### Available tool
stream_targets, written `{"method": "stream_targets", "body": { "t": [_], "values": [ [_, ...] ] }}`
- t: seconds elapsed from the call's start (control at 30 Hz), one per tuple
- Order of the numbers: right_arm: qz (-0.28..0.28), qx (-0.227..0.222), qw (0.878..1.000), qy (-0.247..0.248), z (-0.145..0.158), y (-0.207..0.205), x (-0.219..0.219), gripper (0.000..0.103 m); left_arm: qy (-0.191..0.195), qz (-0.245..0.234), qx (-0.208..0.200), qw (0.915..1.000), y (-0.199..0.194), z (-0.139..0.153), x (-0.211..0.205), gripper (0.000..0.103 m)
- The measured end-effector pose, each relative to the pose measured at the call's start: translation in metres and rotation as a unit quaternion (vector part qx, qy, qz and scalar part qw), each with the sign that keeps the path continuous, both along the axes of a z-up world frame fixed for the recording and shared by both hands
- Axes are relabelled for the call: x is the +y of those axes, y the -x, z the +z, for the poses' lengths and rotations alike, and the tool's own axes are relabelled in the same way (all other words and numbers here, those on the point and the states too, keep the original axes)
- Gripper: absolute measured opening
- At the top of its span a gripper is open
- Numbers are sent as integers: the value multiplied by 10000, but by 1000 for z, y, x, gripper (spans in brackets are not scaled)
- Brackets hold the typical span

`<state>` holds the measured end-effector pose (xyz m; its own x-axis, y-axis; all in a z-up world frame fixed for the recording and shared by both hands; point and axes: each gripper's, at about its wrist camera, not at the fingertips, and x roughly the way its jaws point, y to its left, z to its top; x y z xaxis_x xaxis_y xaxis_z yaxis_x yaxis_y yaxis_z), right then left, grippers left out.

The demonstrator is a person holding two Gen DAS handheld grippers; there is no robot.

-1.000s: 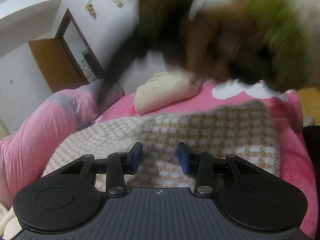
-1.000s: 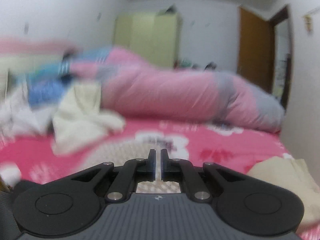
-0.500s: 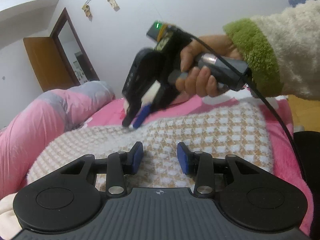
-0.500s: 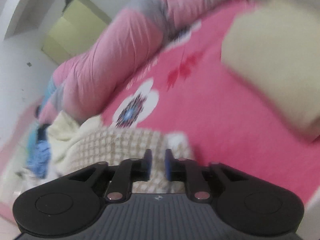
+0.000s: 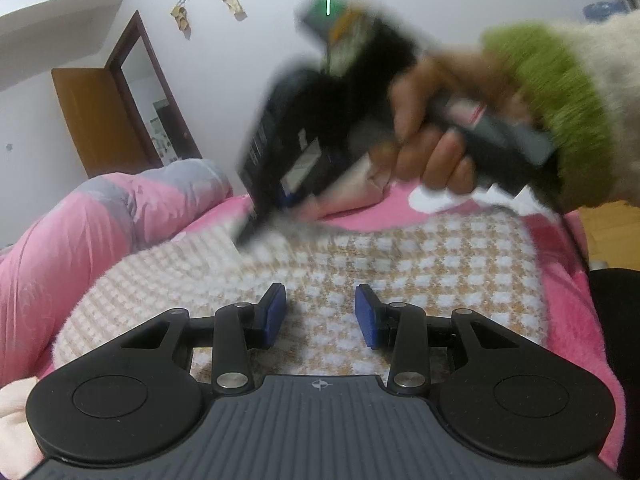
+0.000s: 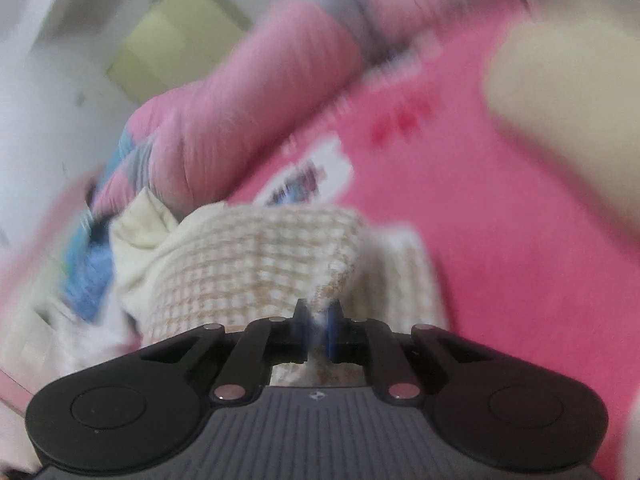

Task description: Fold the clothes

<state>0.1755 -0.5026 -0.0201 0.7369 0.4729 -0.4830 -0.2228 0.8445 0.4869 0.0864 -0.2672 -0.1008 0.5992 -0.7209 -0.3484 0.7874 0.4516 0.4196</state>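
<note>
The left gripper is hovering low over the near part of the checked knit garment, its blue pads standing partly apart with only the fabric's surface showing between them; it is gripping nothing. That garment is lying spread across the middle of the pink bed, reaching toward the bed's right edge.

Farther along, the right gripper is closing on the garment's far edge: its jaws have just been narrowing, and a fold of the checked knit is sitting pinched between the pads. From the left wrist view the person's hand, in a cream sleeve with a green cuff, is holding that tool tilted down at the cloth, though motion blur makes the exact contact point hard to read.

The step in hand looks like the first fold, with one edge taken up. The next move probably calls for carrying that pinched edge across and over the garment toward the near side, while the left gripper either pins the near cloth or takes a matching corner so the layers land square.

Beyond the garment, a folded cream cloth is resting toward the bed's far corner, and a rolled pink quilt is lying along the far left edge. A yellow-green wardrobe is standing against the wall, doors shut, contents hidden.
</note>
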Motion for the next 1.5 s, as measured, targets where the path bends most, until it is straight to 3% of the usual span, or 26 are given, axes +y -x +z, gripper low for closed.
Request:
{"method": "stream_targets", "body": {
  "t": [0.07, 0.13, 0.23, 0.27, 0.33, 0.43, 0.5, 0.6, 0.7, 0.77, 0.9, 1.03, 1.1, 1.17, 1.27, 1.4, 1.5],
  "values": [
    [-135, -682, 9925, 1007, 26, 28, 23, 7, 1, 1, -51, 10000, 3, 1, 0, 38],
    [-367, -1010, 9681, 2262, 24, 45, 45, 7, -97, -94, -152, 9998, 8, -1, -2, 38],
    [-421, -688, 9437, 3208, -20, 33, 58, 6, -255, -233, -296, 9990, 12, -2, -7, 42],
    [-429, -649, 9409, 3297, -29, 29, 60, 6, -306, -247, -284, 9988, 12, 1, -7, 45],
    [-449, -655, 9417, 3269, -35, 24, 59, 6, -240, -202, -105, 9995, 7, 12, -1, 51],
    [-479, -541, 9505, 3021, -37, 20, 50, 7, 384, 21, 178, 9991, 1, 36, 18, 53],
    [-514, -481, 9570, 2812, -40, 19, 43, 7, 386, 387, 51, 9985, -10, 39, 14, 54],
    [-537, -500, 9577, 2782, -43, 17, 41, 7, -184, 723, 177, 9971, -38, 18, -4, 54],
    [-453, -702, 9498, 3014, -45, 17, 43, 16, -84, 691, 412, 9967, -45, 18, -2, 54],
    [-677, -804, 9483, 2993, -28, 18, 31, 24, -127, 703, 391, 9967, -44, 18, -3, 54],
    [-1135, -1199, 9448, 2829, 17, 25, 6, 18, -136, 716, 391, 9966, -44, 17, -3, 54],
    [-233, -1683, 9549, 2434, 35, 20, 22, 15, -134, 752, 355, 9964, -45, 17, -7, 54],
    [257, -1364, 9576, 2523, 10, 3, 38, 11, -113, 803, 294, 9963, -39, 15, -6, 54],
    [436, -652, 9479, 3086, -41, -26, 54, 4, -109, 828, 262, 9962, -38, 14, -7, 54],
    [220, -614, 9500, 3055, -54, -28, 53, 3, -142, 899, 186, 9957, -36, 13, -10, 54],
    [314, -924, 9325, 3478, -13, -23, 67, 4, -83, 967, 130, 9952, -33, 13, -8, 54],
    [993, -1460, 9466, 2697, 23, -19, 77, 4, -25, 1033, 119, 9946, -33, 13, -7, 55]
  ]
}}
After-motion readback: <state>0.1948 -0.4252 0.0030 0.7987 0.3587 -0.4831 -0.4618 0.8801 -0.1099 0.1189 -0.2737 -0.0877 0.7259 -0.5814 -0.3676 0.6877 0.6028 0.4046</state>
